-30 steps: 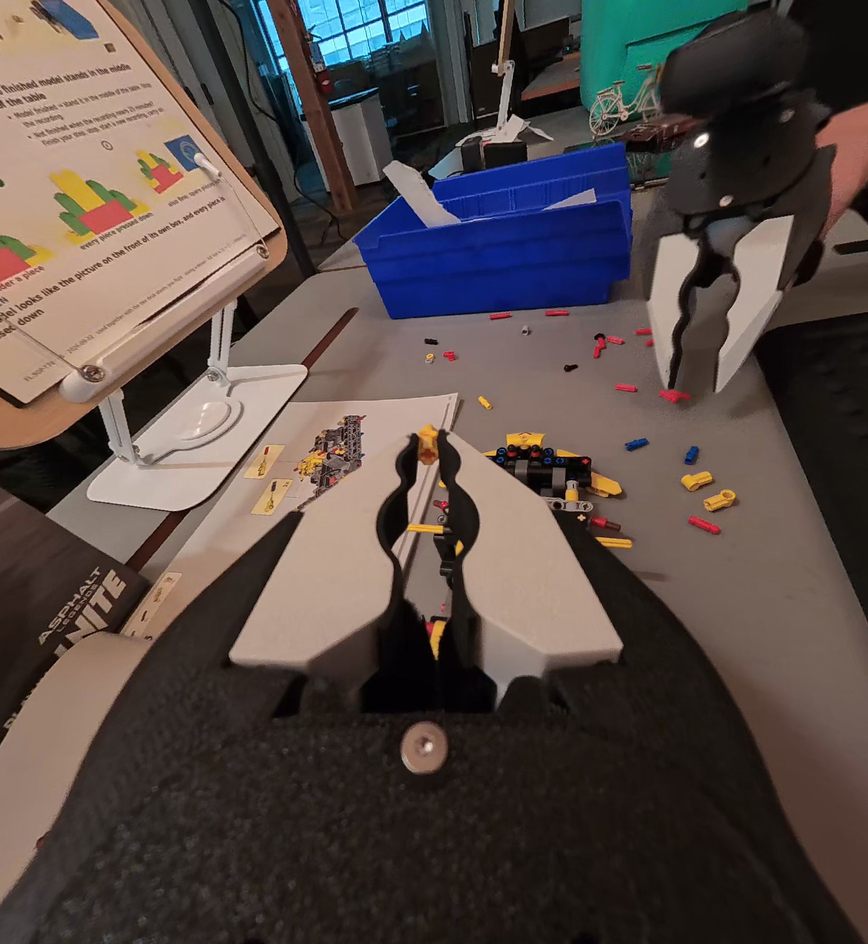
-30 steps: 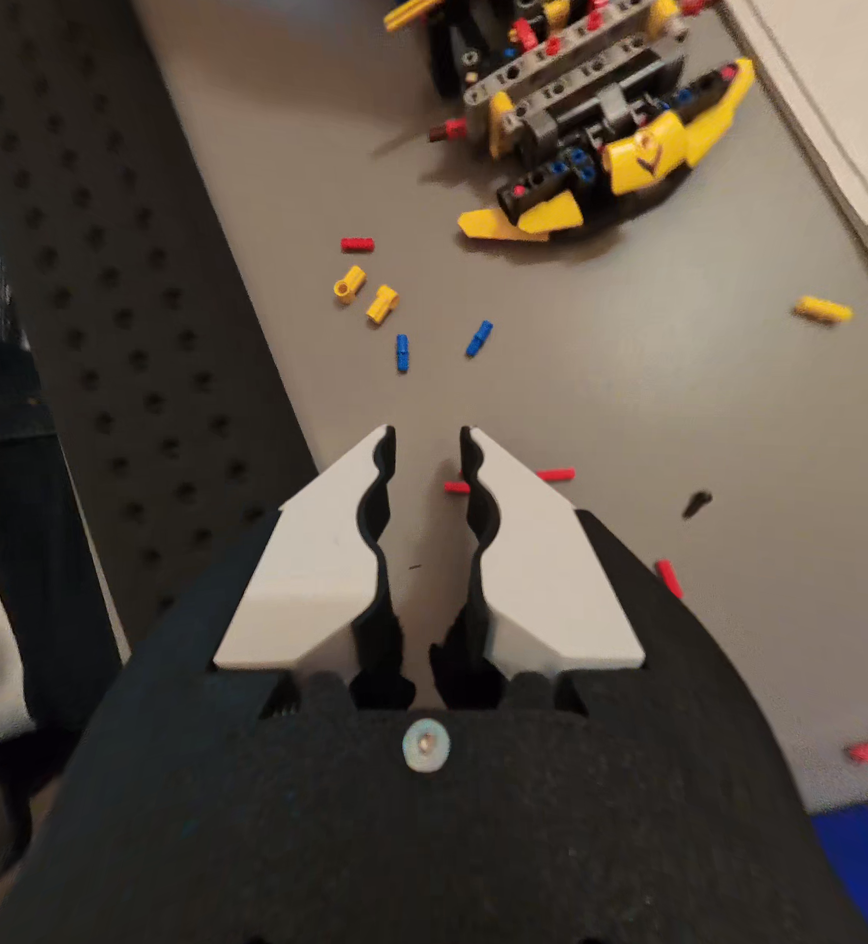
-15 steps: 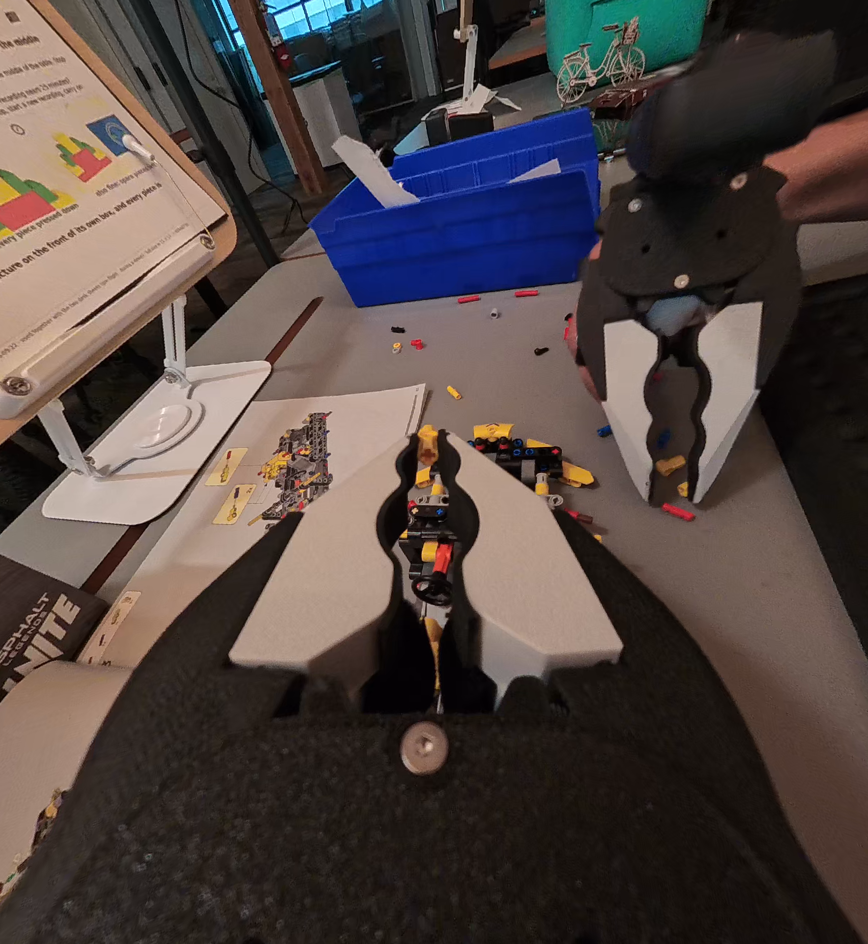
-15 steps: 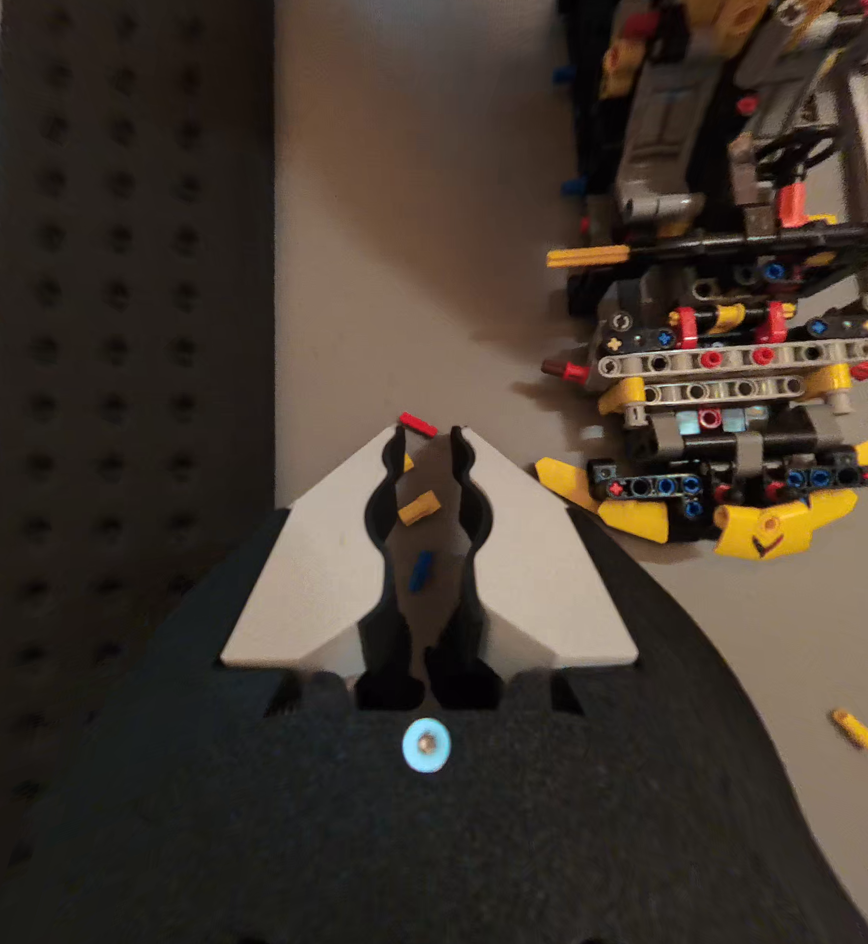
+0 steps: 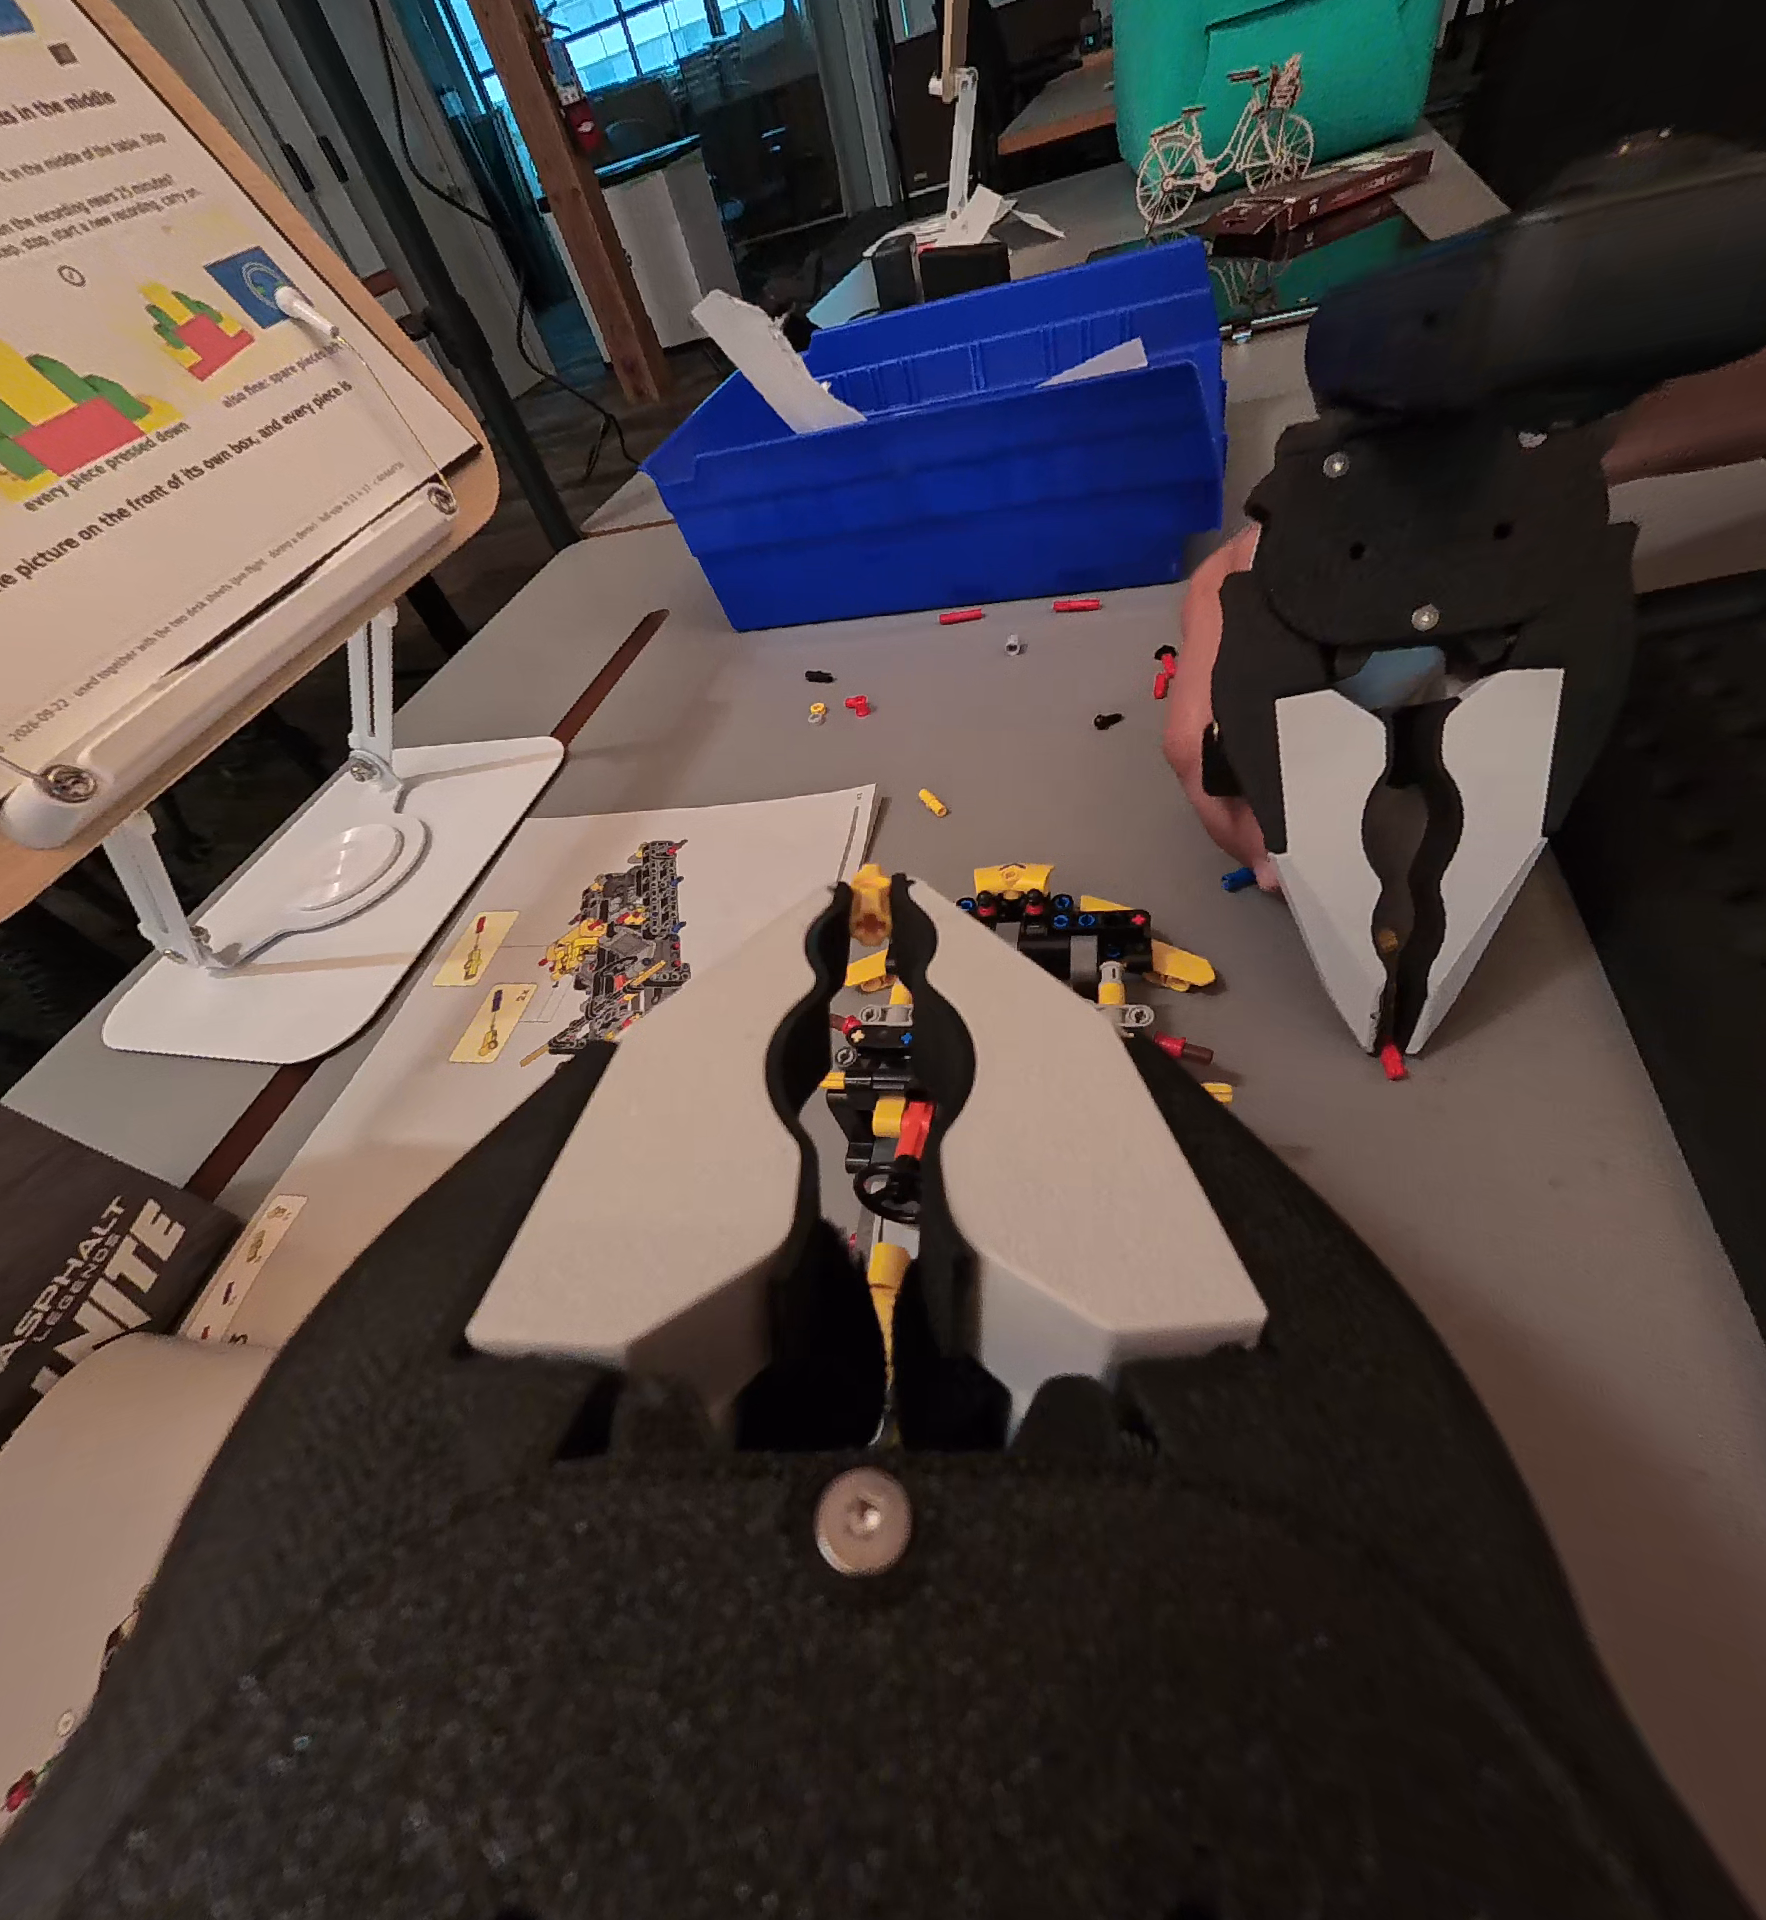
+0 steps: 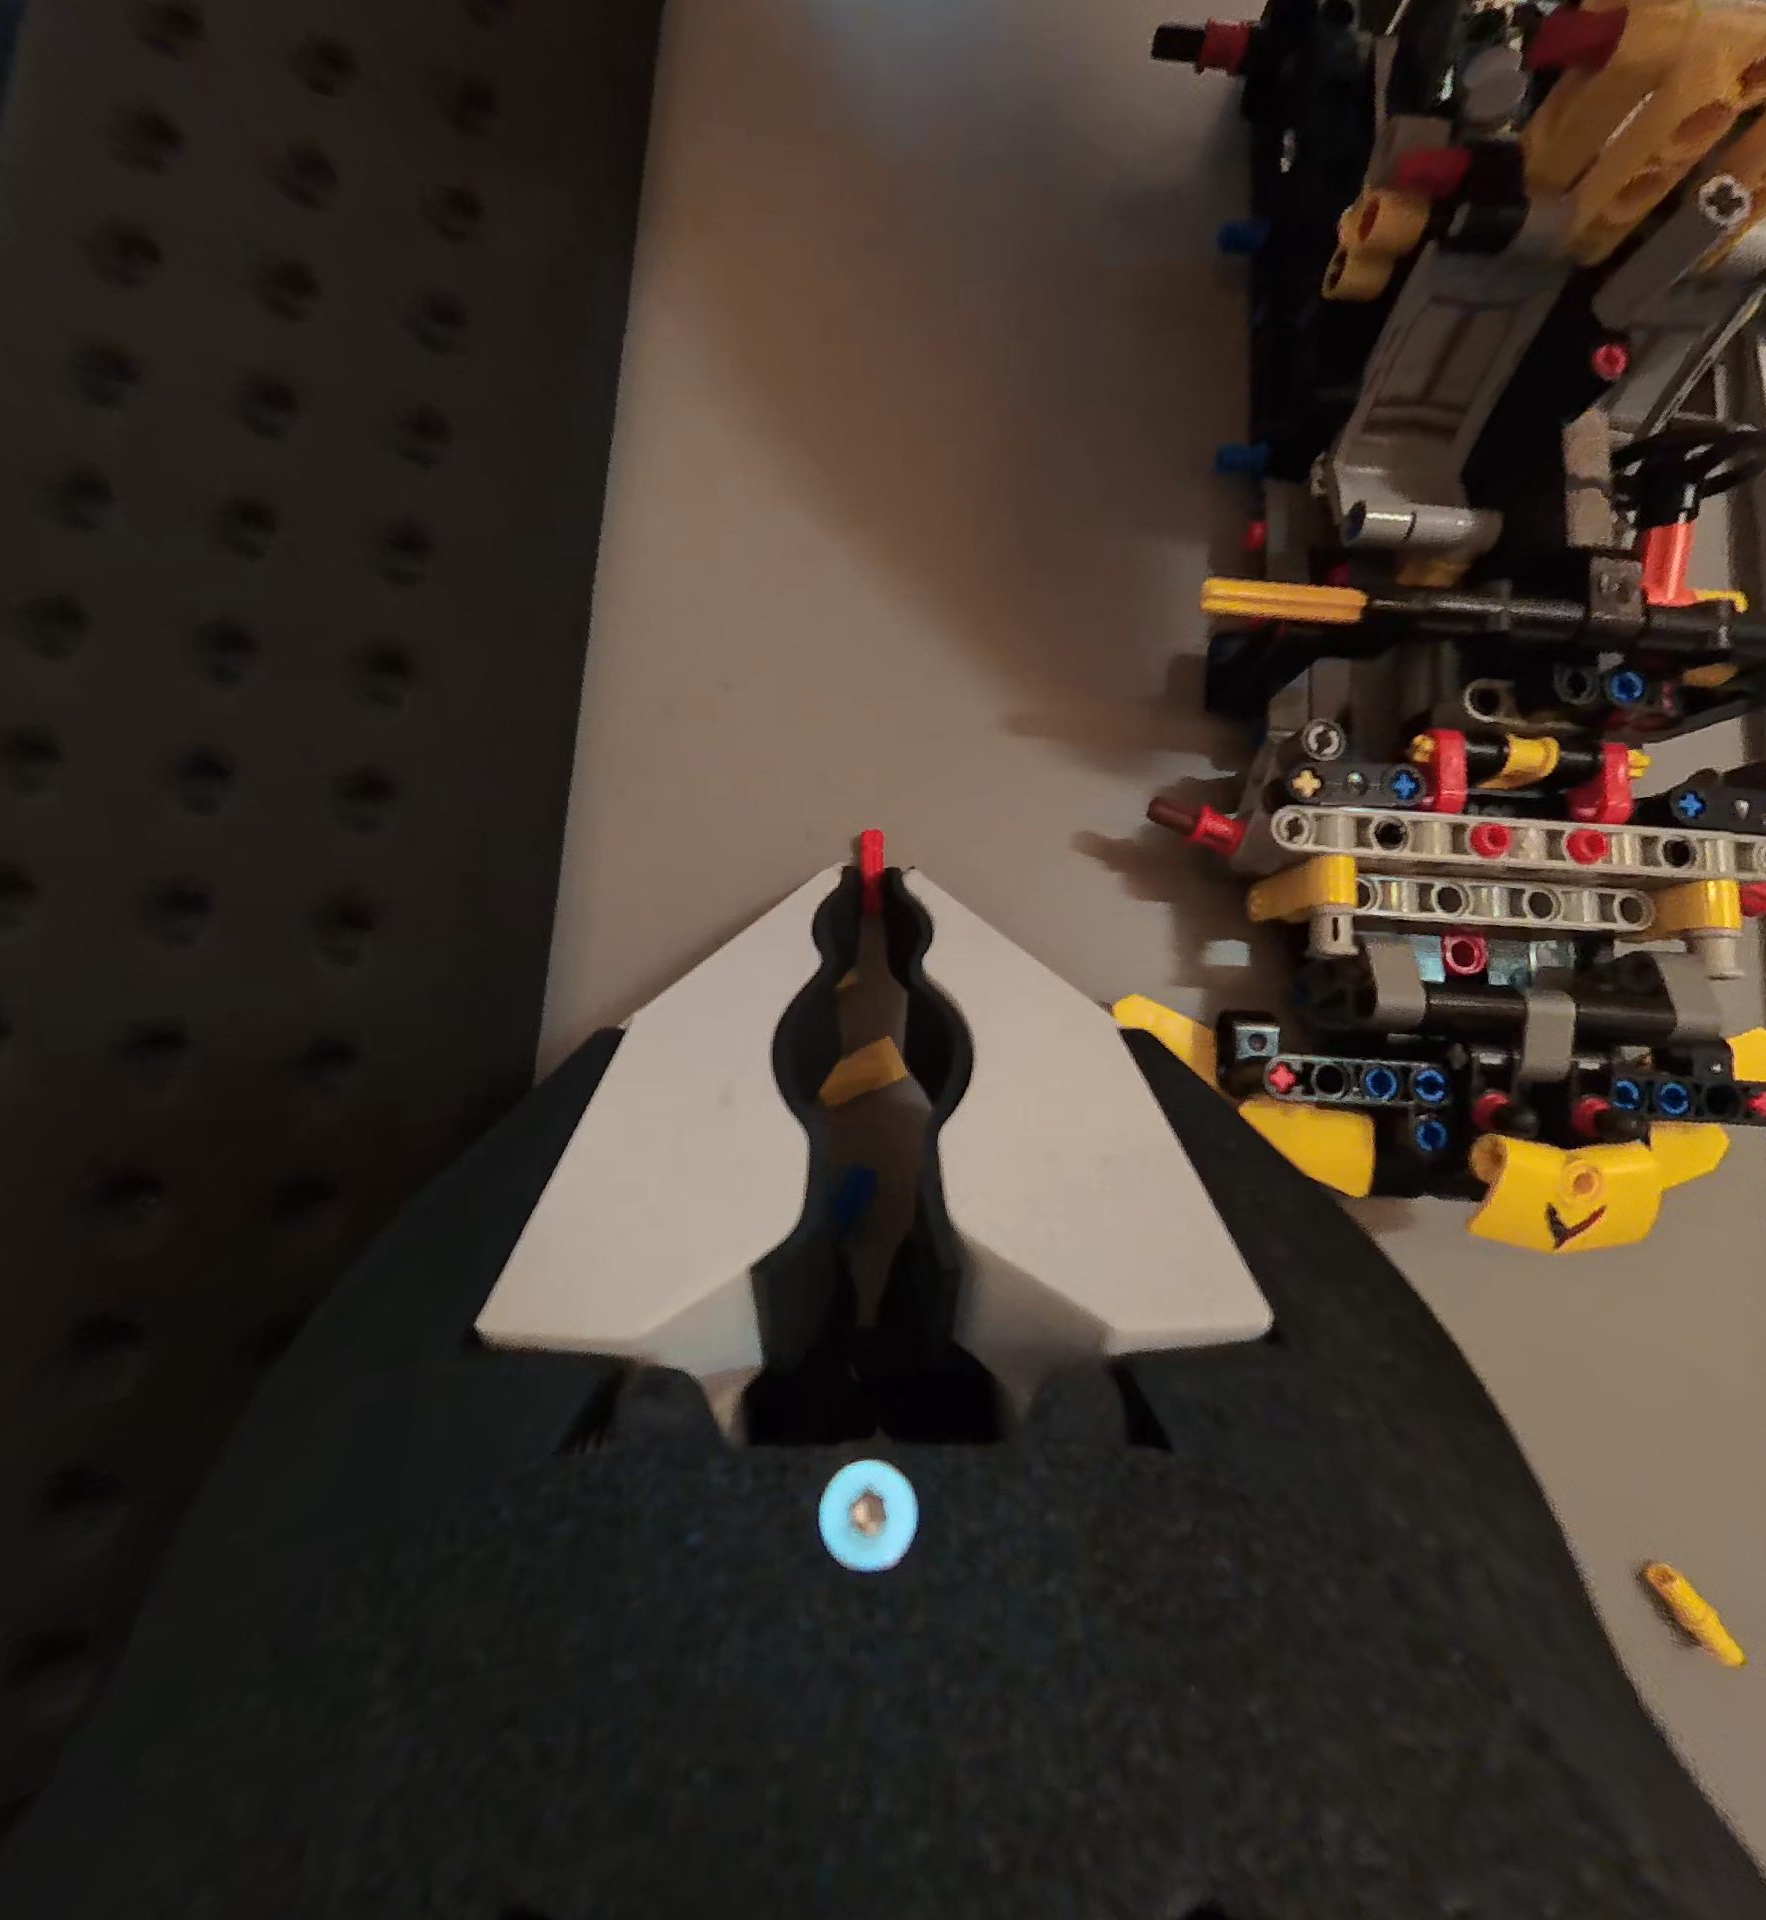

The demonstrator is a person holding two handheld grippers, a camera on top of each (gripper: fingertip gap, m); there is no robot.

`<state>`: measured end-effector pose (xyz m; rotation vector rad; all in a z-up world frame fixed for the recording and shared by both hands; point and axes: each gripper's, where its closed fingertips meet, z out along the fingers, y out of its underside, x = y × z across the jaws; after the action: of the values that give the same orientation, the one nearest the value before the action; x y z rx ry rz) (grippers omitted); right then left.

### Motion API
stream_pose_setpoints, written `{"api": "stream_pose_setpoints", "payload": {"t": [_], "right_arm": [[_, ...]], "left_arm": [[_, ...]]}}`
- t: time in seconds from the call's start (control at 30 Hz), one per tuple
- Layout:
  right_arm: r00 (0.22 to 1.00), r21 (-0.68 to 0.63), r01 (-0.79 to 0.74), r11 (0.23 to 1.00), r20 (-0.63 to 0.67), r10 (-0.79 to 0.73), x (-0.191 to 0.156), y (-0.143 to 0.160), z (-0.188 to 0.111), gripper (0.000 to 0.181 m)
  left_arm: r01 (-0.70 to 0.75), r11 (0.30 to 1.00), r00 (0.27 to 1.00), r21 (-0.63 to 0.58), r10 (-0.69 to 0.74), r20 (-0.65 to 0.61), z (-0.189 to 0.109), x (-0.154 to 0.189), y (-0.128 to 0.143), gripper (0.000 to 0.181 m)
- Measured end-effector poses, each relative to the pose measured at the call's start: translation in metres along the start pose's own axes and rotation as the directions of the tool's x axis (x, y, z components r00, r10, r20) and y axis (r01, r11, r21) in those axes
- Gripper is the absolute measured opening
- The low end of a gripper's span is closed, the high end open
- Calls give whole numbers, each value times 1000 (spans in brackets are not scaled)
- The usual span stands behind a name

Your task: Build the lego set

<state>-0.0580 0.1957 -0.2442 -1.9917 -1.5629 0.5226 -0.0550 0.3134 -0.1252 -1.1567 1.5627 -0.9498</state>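
Note:
The partly built yellow, black and grey lego model (image 5: 1066, 935) lies on the grey table (image 5: 1481, 1299), seen past my left fingers. It also shows in the right wrist view (image 6: 1523, 862). My left gripper (image 5: 874, 902) is shut on a small yellow connector piece (image 5: 871, 902) and holds it above the model. My right gripper (image 6: 871, 878) is shut on a small red pin (image 6: 871, 857) at the table surface, right of the model. It also shows in the left wrist view (image 5: 1390, 1039), tips down on the red pin (image 5: 1391, 1062).
An open instruction booklet (image 5: 650, 894) lies left of the model. A blue bin (image 5: 962, 488) stands at the back, with loose pins scattered before it. A tilted instruction board on a white stand (image 5: 318, 894) is at the left. A black perforated mat (image 6: 183, 727) borders the table. My hands' fingertips stand some 15 cm from each other.
My right gripper came from the far side of the table to beside the model and closed on a red pin. My left gripper kept the yellow piece and shifted only slightly.

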Motion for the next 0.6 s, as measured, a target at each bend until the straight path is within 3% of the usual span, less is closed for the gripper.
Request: {"api": "stream_pose_setpoints", "payload": {"t": [0.13, 0.23, 0.33, 0.43, 0.53, 0.6], "right_arm": [[999, 7, -44, 999, -19, 44, -1, -4, 3, 3], [989, 19, -60, 998, -136, 63, 11, -9, -3, 3], [916, 223, -33, 974, -383, 118, 47, -47, -49, 3], [802, 451, 76, 889, -557, 214, 69, -92, -110, 2], [706, 374, 130, 918, -686, 179, 78, -103, -118, 1], [682, 344, 177, 922, -719, 137, 74, -119, -113, 2]], "left_arm": [[39, 999, 998, 18, -38, -44, -1, 6, -3, 7], [146, 988, 981, 43, -139, -133, -3, 13, -11, 7], [312, 944, 925, 103, -277, -262, -10, 18, -27, 7], [442, 877, 853, 190, -345, -391, -23, 21, -47, 7], [533, 808, 785, 252, -361, -503, -35, 24, -65, 7], [576, 771, 746, 272, -359, -562, -41, 27, -73, 7]]}}
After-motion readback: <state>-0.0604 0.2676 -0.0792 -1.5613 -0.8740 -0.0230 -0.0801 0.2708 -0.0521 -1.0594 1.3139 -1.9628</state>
